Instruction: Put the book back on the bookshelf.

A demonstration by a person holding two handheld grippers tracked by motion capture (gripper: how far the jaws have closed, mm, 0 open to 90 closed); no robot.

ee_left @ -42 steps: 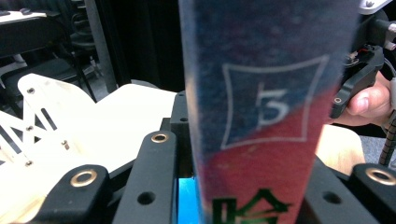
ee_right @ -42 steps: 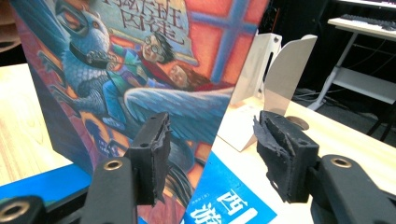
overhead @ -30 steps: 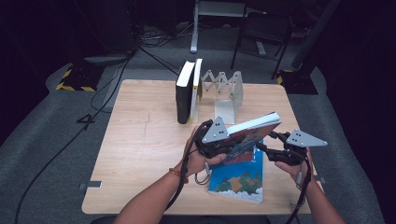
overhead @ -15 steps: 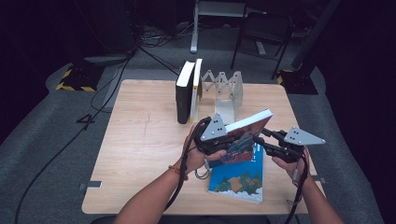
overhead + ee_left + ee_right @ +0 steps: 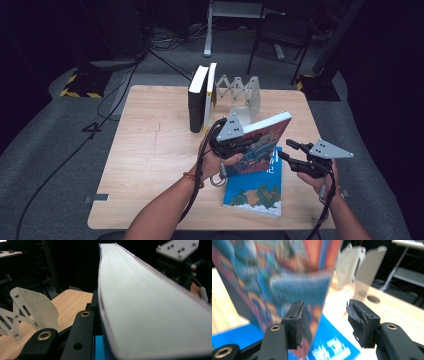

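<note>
Upright books (image 5: 201,97): two standing at the table's (image 5: 150,150) far edge – left of the lifted one.
Folding rack (image 5: 241,91): just beside them, behind the grippers.
Left gripper (image 5: 235,141): clamps the colourful book (image 5: 260,142), tilted above the table.
Blue book (image 5: 255,192): flat, directly beneath.
Right gripper (image 5: 290,150): jaws apart, just been opening – book's edge just off its left pad, nothing gripped.

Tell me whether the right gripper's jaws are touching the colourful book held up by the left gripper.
Apart. In the right gripper view the right gripper stands open, and the colourful book hangs beyond its jaws, its edge in the gap, neither pad pressing it.
</note>
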